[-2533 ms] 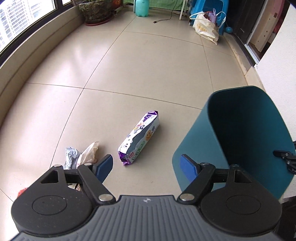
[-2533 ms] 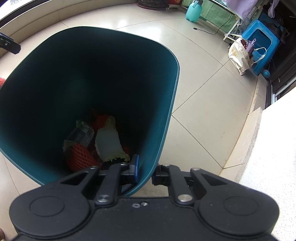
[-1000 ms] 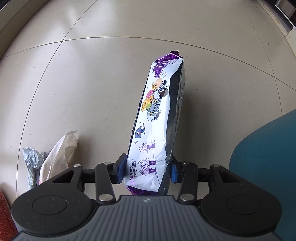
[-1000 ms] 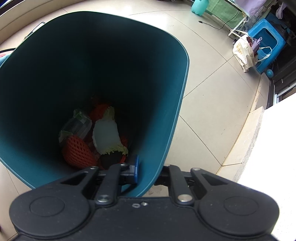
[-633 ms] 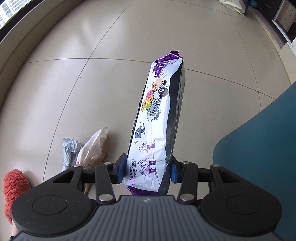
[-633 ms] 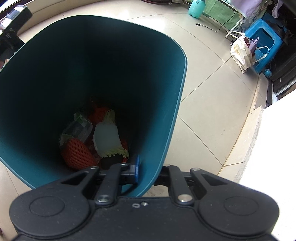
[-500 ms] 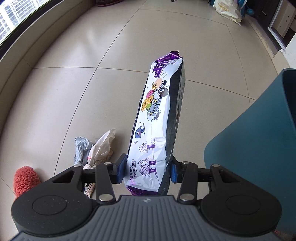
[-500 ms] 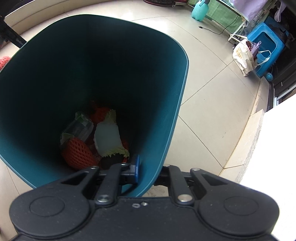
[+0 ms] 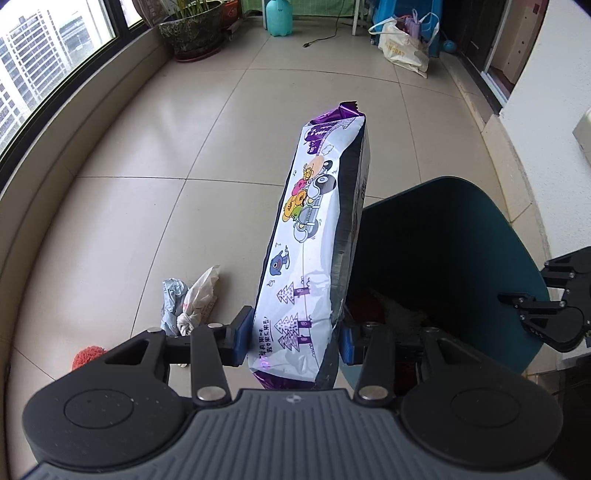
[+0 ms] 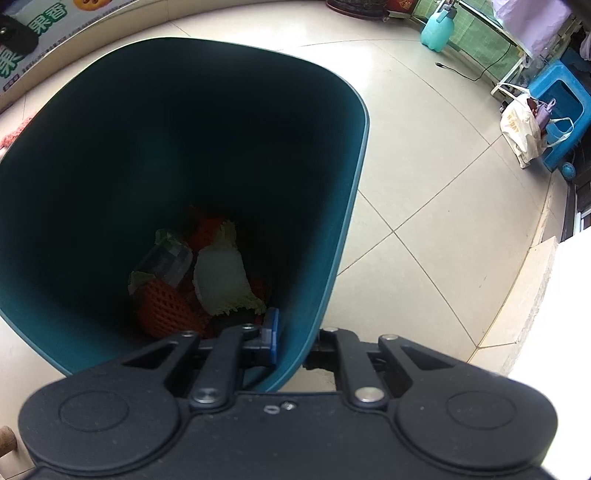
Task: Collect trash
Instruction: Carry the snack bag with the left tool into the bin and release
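Observation:
My left gripper (image 9: 293,341) is shut on the near end of a long white and purple snack packet (image 9: 314,236) and holds it up off the floor, just left of the teal trash bin (image 9: 461,236). My right gripper (image 10: 295,341) is shut on the near wall of the bin (image 10: 347,192), one finger inside and one outside. Inside the bin lie an orange foam net (image 10: 162,308), a white cabbage leaf (image 10: 221,277) and a clear plastic piece (image 10: 166,258). The right gripper also shows at the bin's right side in the left wrist view (image 9: 554,310).
Crumpled grey and white plastic bags (image 9: 190,295) and a red fuzzy item (image 9: 86,356) lie on the tiled floor to the left. A potted plant (image 9: 195,33), a teal sprayer (image 9: 279,16), a cream bag (image 9: 404,50) and a blue stool (image 10: 561,99) stand far back.
My left gripper closed on the packet, lifted it off the floor and carried it up beside the bin. My right gripper has kept its hold on the bin's wall.

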`<move>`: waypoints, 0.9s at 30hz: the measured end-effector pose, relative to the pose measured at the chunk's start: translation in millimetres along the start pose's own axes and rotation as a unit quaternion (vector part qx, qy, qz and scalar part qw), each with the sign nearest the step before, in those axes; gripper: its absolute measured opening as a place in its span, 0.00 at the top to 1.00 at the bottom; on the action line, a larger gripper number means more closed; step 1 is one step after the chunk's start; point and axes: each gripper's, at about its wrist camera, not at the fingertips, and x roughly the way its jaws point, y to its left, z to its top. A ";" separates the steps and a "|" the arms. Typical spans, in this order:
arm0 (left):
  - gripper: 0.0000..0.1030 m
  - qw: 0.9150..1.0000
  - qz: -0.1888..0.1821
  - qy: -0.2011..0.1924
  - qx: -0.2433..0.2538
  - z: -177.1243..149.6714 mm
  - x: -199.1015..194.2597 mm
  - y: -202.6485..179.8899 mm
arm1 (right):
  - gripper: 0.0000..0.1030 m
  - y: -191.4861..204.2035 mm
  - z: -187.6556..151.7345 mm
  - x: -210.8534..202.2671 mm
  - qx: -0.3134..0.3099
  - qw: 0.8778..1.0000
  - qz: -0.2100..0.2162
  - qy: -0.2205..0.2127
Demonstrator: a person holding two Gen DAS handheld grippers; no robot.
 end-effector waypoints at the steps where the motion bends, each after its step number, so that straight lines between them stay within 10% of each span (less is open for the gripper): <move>1: 0.57 1.000 -0.006 0.002 0.008 -0.7 -2.7 -7.4 | 0.90 0.3 0.1 0.2 -0.001 1.000 -0.001 0.000; 12: 0.57 0.995 -0.050 0.069 0.053 -6.7 41.2 -88.5 | 0.90 7.3 -6.7 0.4 0.001 1.000 -0.006 -0.007; 27: 0.59 0.990 -0.017 0.123 0.073 3.5 127.0 -124.9 | 0.90 0.5 -14.2 0.3 0.004 1.000 0.005 -0.018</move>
